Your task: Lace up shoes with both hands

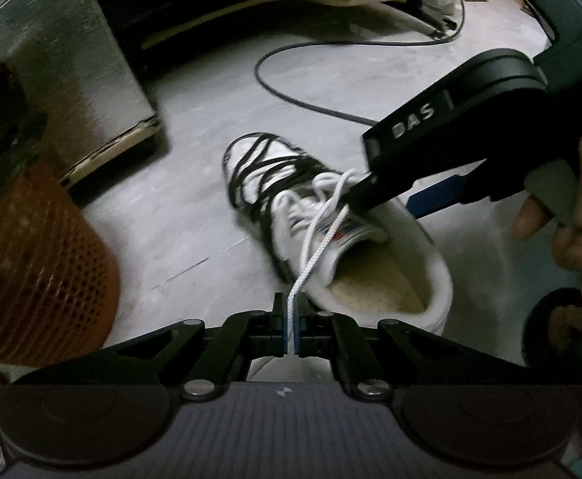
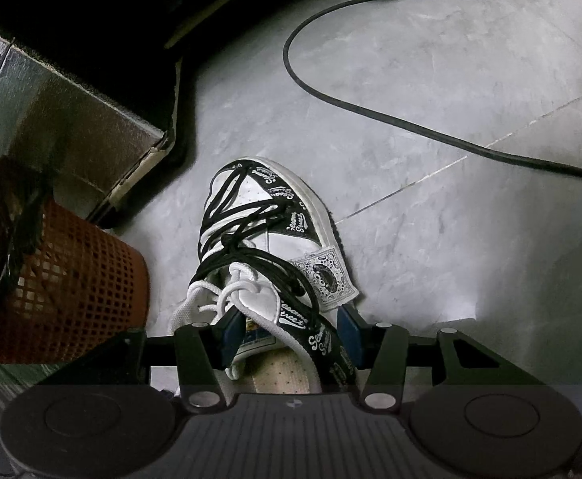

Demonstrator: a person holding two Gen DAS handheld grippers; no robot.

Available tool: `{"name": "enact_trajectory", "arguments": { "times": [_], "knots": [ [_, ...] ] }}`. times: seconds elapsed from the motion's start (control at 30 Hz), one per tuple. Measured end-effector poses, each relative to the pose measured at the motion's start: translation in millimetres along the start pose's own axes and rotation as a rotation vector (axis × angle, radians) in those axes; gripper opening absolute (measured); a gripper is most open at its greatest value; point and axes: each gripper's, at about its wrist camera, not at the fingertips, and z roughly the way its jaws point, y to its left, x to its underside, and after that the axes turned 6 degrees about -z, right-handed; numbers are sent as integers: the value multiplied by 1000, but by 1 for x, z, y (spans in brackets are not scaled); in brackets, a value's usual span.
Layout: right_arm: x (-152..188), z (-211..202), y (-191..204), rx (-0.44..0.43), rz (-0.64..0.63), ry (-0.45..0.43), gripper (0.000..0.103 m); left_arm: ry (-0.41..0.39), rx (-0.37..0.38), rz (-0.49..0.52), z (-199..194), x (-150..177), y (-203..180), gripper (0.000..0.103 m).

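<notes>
A white sneaker (image 1: pixel 371 255) with black trim lies on the grey floor, toe pointing away. Thin black laces (image 2: pixel 243 215) criss-cross its front. A white lace (image 1: pixel 323 235) runs taut from the eyelets near the tongue back to my left gripper (image 1: pixel 291 311), which is shut on it just before the shoe's opening. My right gripper (image 2: pixel 290 327) reaches in from the right, held by a hand (image 1: pixel 570 207). Its blue pads (image 2: pixel 231 331) stand wide apart, with the tongue and one side of the collar between them. Loose loops of white lace (image 2: pixel 227 291) sit just beyond them.
An orange mesh basket (image 2: pixel 71 291) stands close on the left of the shoe. Behind it is a silver box (image 2: pixel 71 119) with dark furniture beyond. A black cable (image 2: pixel 371 107) loops across the grey tiles past the toe.
</notes>
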Motion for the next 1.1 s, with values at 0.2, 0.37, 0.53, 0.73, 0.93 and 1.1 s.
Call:
{"name": "enact_trajectory", "arguments": {
  "times": [0.2,0.37,0.53,0.73,0.93,1.1],
  "knots": [
    [1,1,0,-4,4,5,54,32,-43,-28,-1,8,7,3],
    [1,1,1,-3,-5,8,54,40,-59,-66,-4,12,17,3],
    [2,2,0,-9,12,10,54,37,-55,-94,-8,14,23,3],
    [2,1,2,-3,2,10,54,41,-60,-107,-9,12,24,4],
    [2,1,1,-4,5,9,54,49,-55,-120,-7,12,26,4],
    [2,2,-2,-11,29,9,54,70,-11,-97,-3,11,19,4]
  ]
}}
